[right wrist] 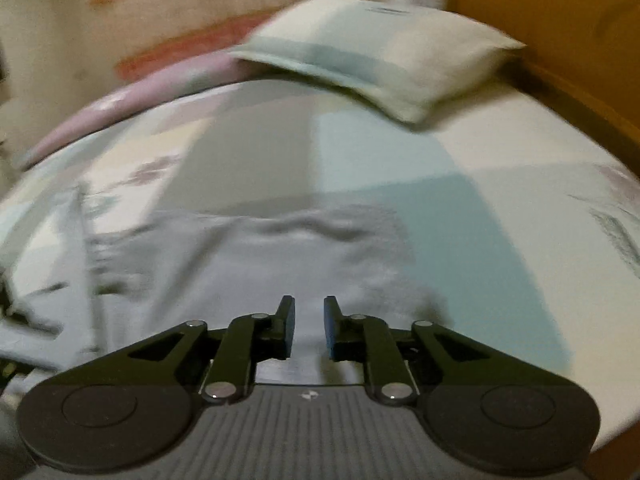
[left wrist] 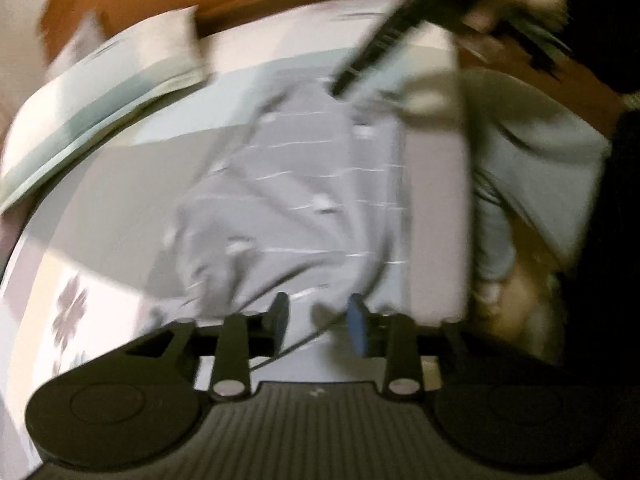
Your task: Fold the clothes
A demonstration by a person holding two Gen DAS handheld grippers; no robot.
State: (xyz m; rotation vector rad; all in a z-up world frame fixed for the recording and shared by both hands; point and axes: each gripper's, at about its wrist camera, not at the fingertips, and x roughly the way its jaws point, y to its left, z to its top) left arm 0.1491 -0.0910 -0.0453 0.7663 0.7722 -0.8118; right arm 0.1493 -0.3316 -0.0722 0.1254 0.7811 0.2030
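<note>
Left wrist view shows me the gray striped shirt [left wrist: 296, 200] spread over the bed [left wrist: 100, 208], its lower edge just ahead of my left gripper [left wrist: 318, 322], whose jaws stand apart with nothing between them. A dark cord crosses the gap, but I cannot tell what it belongs to. Across the shirt, near its upper end, my right gripper [left wrist: 340, 84] reaches in, though blur hides how it meets the cloth. From the right wrist I see that gripper [right wrist: 309, 328] spread a little, with shirt [right wrist: 280, 264] fabric under and beyond the tips and nothing pinched; a pillow [right wrist: 376, 52] lies well apart at the head of the bed [right wrist: 500, 152]. Everything is smeared by motion, so I judge I am between grasps, setting up a fold. To do it well I would slow down, lower each set of tips onto a single hem corner, and pinch only one layer. I would close both at matching points so the fold line stays straight, then carry the edge low over the shirt, keeping it taut and clear of that cord.
</note>
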